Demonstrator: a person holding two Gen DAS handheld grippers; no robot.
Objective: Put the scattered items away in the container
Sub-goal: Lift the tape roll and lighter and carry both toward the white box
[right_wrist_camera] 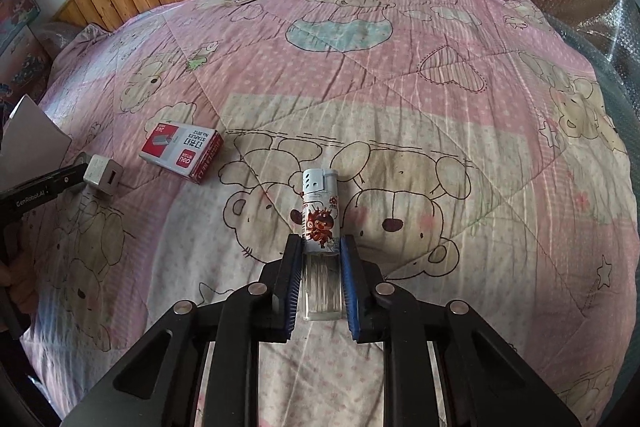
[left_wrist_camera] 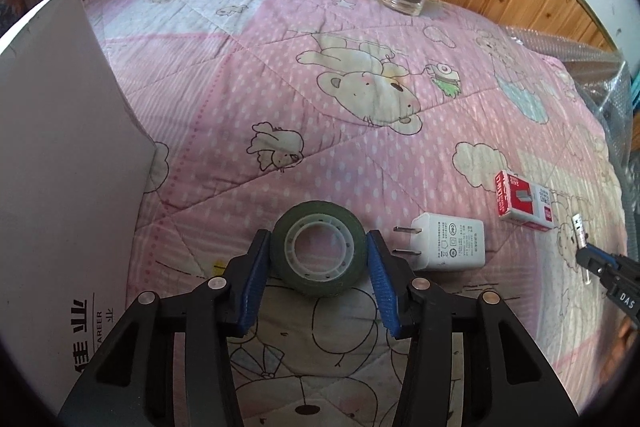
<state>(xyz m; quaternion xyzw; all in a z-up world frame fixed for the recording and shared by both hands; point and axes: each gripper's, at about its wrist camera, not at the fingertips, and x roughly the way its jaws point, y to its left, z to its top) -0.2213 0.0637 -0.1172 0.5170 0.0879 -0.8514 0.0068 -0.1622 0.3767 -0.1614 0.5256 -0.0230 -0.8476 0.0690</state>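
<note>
On the bed quilt (left_wrist_camera: 360,155): tape roll (left_wrist_camera: 319,254) flat between left gripper (left_wrist_camera: 318,259) fingers, touching; lighter (right_wrist_camera: 320,227) clamped by right gripper (right_wrist_camera: 320,281); both light, stiff; lighter slippery, best gripped mid-body.

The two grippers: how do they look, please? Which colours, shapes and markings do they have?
Both are alike. The left gripper and the right gripper have black angular linkage arms with round silver rivets and ribbed blue pads. White lettering, "GenRobot.AI", runs along the left one's side. No cables or sleeves show.
</note>
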